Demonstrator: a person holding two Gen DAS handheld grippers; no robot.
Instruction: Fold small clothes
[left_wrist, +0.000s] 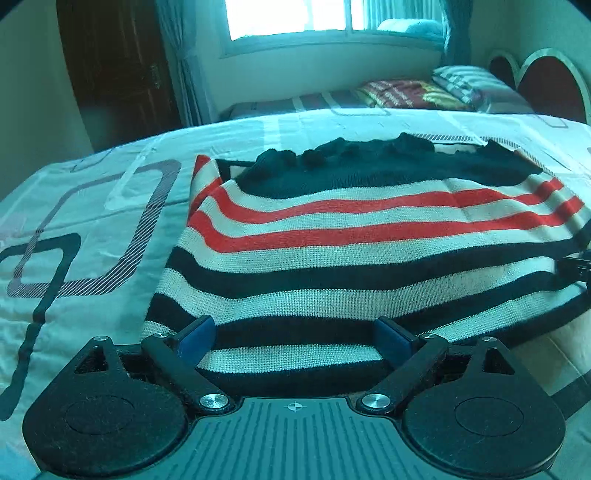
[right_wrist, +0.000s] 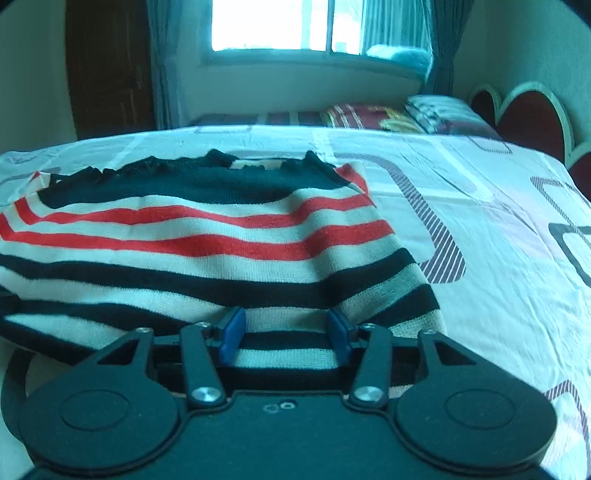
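Observation:
A small knitted sweater (left_wrist: 332, 229) with black, white and red stripes and a dark ruffled collar lies flat on the bed; it also shows in the right wrist view (right_wrist: 192, 236). My left gripper (left_wrist: 295, 338) is open, its blue pads (left_wrist: 197, 336) either side of the sweater's near hem at its left part. My right gripper (right_wrist: 286, 332) is open, narrower, its blue pads (right_wrist: 232, 332) straddling the hem at the sweater's right part. Whether the pads touch the cloth is unclear. The right gripper's tip shows at the right edge of the left wrist view (left_wrist: 578, 264).
The bed sheet (right_wrist: 480, 221) is pale with rounded-rectangle patterns. Folded blankets and pillows (left_wrist: 424, 92) lie at the far end, by a heart-shaped headboard (right_wrist: 528, 118). A window (right_wrist: 280, 26), curtains and a dark door (left_wrist: 118, 74) stand behind.

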